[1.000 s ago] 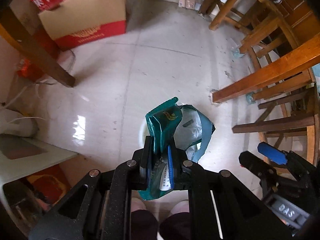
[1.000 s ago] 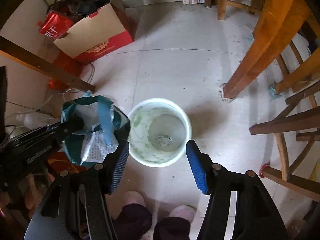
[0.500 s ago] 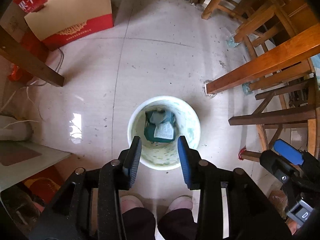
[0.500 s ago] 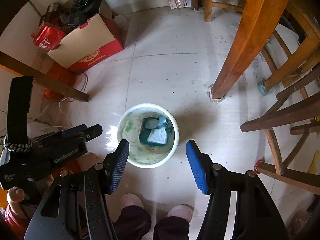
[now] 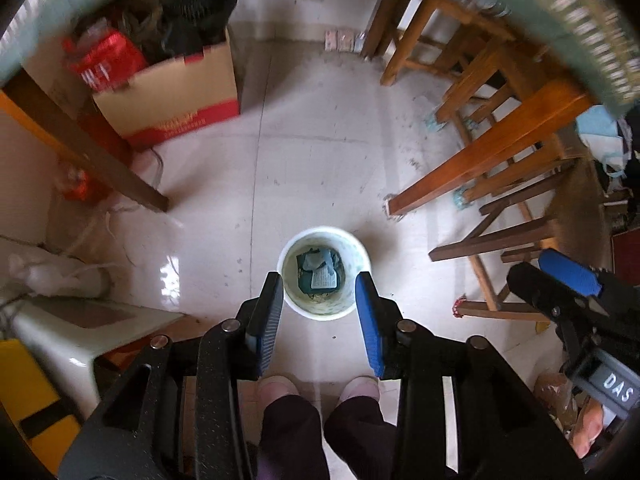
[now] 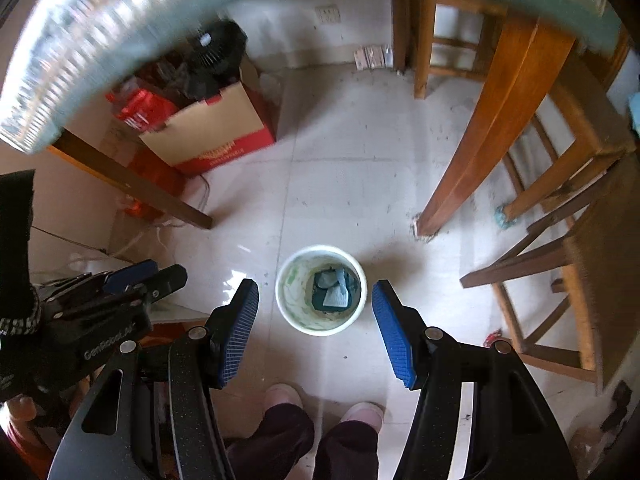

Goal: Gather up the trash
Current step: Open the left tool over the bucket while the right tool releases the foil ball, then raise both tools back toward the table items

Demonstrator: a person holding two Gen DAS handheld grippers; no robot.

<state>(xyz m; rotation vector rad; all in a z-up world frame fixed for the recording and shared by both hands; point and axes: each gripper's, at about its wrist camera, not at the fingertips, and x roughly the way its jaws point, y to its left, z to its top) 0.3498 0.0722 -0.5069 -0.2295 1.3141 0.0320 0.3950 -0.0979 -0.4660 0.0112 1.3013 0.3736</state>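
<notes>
A white bucket point(image 5: 362, 257) stands on the tiled floor, also in the right wrist view point(image 6: 288, 304). A green snack wrapper point(image 5: 319, 270) lies inside it on the bottom, also seen from the right wrist point(image 6: 335, 291). My left gripper point(image 5: 320, 316) is open and empty, high above the bucket. My right gripper point(image 6: 316, 330) is open and empty, also high above it. The right gripper shows at the right of the left wrist view point(image 5: 568, 276); the left one shows at the left of the right wrist view point(image 6: 128, 280).
A cardboard box point(image 5: 176, 92) with a black fan and red bags stands at the back left. Wooden table legs point(image 5: 480, 160) and stools point(image 5: 436, 36) stand at the right. A dark wooden leg point(image 5: 88, 152) slants at the left. A tablecloth edge point(image 5: 560, 8) blurs across the top.
The left gripper opened and dropped the green wrapper into the bucket. Both grippers have since risen higher above the floor, so the bucket looks smaller.
</notes>
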